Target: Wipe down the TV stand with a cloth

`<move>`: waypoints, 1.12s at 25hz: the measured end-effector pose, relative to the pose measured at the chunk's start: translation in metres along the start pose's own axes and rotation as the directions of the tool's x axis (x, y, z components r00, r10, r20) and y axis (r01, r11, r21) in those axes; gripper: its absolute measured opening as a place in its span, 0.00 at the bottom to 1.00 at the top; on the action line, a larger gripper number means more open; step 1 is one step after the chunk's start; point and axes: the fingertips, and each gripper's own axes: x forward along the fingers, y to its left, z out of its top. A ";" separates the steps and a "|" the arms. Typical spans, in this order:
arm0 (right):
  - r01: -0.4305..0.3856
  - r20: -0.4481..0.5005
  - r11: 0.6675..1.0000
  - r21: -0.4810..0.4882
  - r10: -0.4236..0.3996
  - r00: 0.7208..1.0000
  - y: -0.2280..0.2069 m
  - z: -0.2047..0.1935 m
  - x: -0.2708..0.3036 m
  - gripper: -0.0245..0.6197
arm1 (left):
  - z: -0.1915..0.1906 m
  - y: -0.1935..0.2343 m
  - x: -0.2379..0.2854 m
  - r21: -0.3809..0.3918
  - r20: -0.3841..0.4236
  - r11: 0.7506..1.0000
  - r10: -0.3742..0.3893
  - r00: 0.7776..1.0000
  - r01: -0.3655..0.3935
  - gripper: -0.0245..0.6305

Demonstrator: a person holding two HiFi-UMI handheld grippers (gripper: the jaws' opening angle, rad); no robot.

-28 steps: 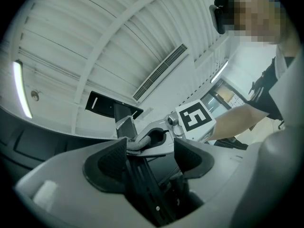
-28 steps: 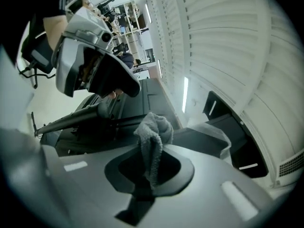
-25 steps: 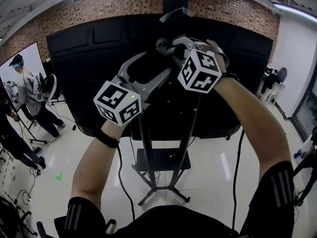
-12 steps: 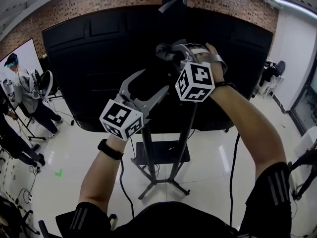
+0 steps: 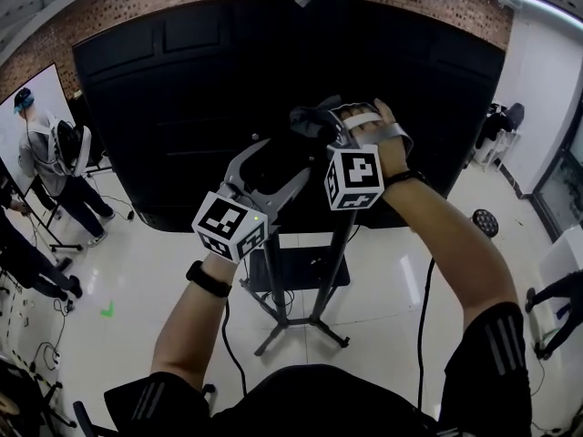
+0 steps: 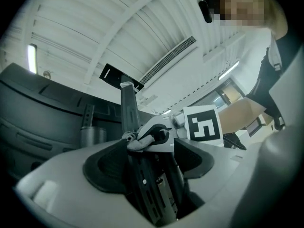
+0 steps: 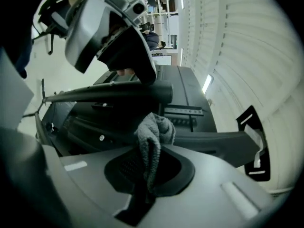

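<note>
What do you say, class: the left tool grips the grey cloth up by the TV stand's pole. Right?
Wrong tool. The right tool grips the grey cloth by the TV stand's pole; the right gripper view shows it pinched between that tool's jaws.

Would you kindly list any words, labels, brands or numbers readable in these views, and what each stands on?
No readable text appears in any view.
The left marker cube and right marker cube carry only black-and-white square patterns, not letters.
The TV back, stand pole and cloth show no legible label.
</note>
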 end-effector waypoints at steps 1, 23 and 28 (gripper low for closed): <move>0.010 -0.002 0.999 -0.033 -0.010 1.000 0.005 0.001 0.001 0.08 | -0.004 0.000 -0.002 -0.008 -0.004 1.000 0.000 1.000 0.000 0.53; -0.133 -0.080 0.987 -0.088 0.126 0.989 0.146 0.015 0.017 0.07 | -0.097 -0.015 -0.033 -0.136 -0.112 0.991 -0.011 0.994 -0.004 0.53; -0.157 -0.077 0.986 -0.062 0.152 0.985 0.171 0.020 0.018 0.07 | -0.116 -0.021 -0.039 -0.160 -0.140 0.987 -0.021 0.990 -0.001 0.53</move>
